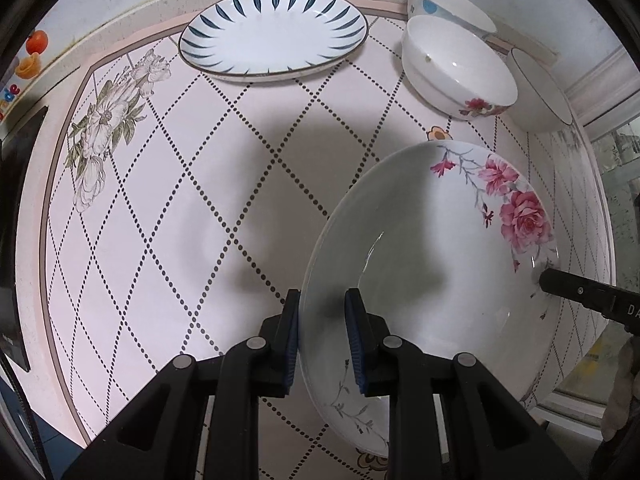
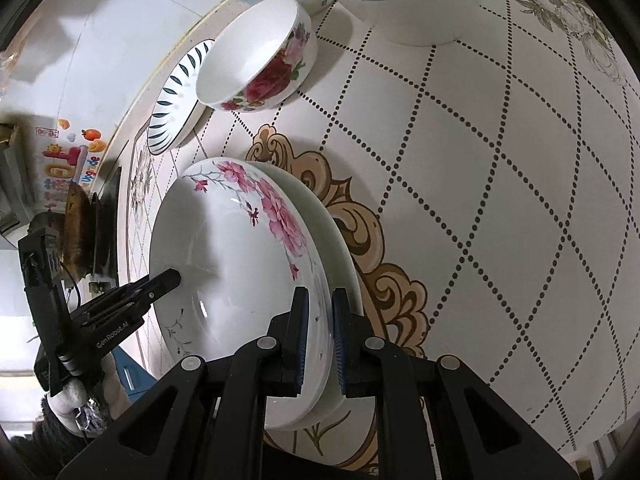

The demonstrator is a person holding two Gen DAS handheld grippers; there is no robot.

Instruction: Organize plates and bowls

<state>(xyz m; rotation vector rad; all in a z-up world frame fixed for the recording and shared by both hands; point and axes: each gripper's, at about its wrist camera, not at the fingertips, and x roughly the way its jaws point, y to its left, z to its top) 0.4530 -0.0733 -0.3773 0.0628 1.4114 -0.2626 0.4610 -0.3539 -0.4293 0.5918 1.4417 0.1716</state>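
Note:
A large white deep plate with pink roses (image 1: 432,248) (image 2: 232,248) is held low over the pink patterned tablecloth (image 1: 160,200), and I cannot tell whether it touches the cloth. My left gripper (image 1: 324,294) is shut on its near left rim. My right gripper (image 2: 320,292) is shut on the opposite rim. Each gripper also shows in the other's view, the right gripper (image 1: 548,280) at the plate's far edge and the left gripper (image 2: 172,278) likewise. A blue-leaf plate (image 1: 272,36) (image 2: 176,104) lies at the back of the table.
Three bowls stand together at the back right: a rose bowl (image 1: 456,68) (image 2: 256,56), a blue-dotted bowl (image 1: 448,4) and a black-rimmed bowl (image 1: 536,92) (image 2: 408,0). A white wall runs behind them. A dark object (image 1: 16,240) sits at the table's left edge.

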